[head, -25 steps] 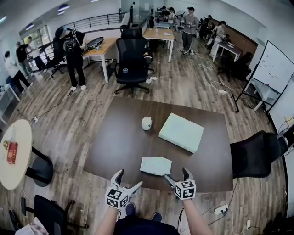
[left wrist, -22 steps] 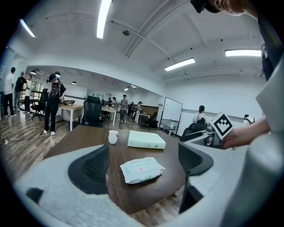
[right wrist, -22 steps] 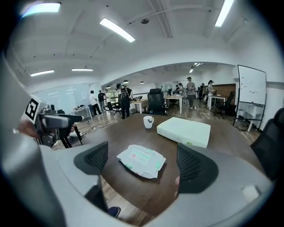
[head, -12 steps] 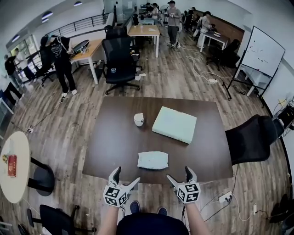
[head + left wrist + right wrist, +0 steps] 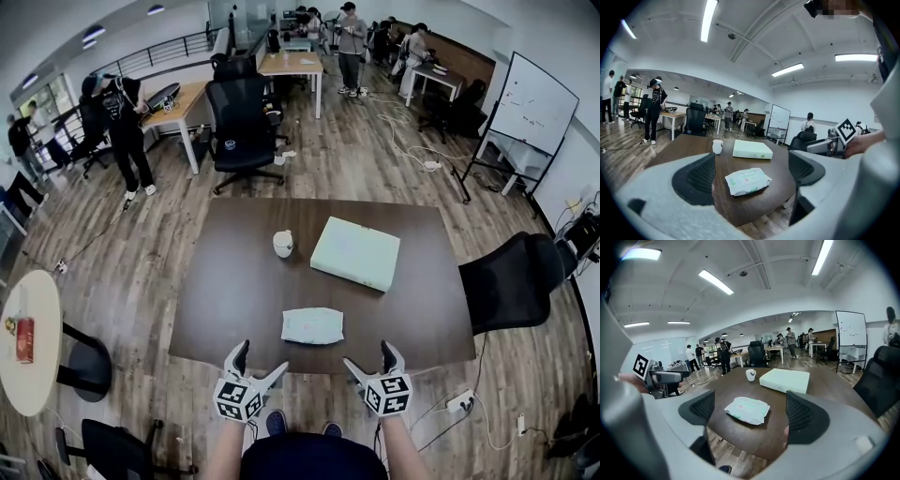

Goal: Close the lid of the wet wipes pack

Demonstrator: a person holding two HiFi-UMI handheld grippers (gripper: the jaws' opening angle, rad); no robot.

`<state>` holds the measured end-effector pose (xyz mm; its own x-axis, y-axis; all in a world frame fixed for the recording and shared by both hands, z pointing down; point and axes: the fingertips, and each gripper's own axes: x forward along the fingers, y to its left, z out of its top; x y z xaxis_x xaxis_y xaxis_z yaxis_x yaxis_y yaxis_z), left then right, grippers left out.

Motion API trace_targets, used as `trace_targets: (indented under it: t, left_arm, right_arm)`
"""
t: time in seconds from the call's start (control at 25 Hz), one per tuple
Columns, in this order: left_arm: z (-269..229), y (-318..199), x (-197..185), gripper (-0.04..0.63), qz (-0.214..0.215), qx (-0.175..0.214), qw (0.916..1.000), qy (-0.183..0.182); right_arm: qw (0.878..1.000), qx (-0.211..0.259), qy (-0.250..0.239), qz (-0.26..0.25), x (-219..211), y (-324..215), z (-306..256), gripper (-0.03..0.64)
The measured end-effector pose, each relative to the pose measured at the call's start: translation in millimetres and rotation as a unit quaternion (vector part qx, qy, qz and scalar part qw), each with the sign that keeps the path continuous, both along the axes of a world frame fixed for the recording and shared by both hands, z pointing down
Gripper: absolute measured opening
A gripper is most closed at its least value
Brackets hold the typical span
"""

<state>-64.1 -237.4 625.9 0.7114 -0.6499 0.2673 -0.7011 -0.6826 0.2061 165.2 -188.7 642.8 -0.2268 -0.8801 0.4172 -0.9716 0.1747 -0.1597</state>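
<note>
Hovering just off the near edge of the surface (image 5: 234,291), I hold my left gripper (image 5: 260,361) with its fingers spread wide and nothing between them. My right gripper (image 5: 368,356) is empty too, its fingers wide apart but closing. The wet wipes pack (image 5: 312,325) lies flat near that front edge, a little beyond my two grippers and touching neither. A white cup (image 5: 283,244) and a pale green box (image 5: 355,253) sit farther back, well clear.

I cannot tell from here whether the lid flap stands up or already lies down, so my first risk is pressing on the wrong spot. The pack looks soft and light and nothing pins it. A push from one side would likely slide it along the smooth surface, or off the near edge, rather than snap the lid shut. An off-centre press could also crumple the film without seating the lid. Steadying one end while pressing from above seems safer.
</note>
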Motion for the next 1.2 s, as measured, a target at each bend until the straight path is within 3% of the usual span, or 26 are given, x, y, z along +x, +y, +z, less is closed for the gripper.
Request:
trace_targets:
  t: [1.2]
  left_arm:
    - [-1.9,11.1,-12.1,0.476,-0.013,-0.002,0.9999,-0.001]
  right_arm:
    - [1.000,-0.009,0.002,-0.025,-15.1,5.0,-0.9,0.468]
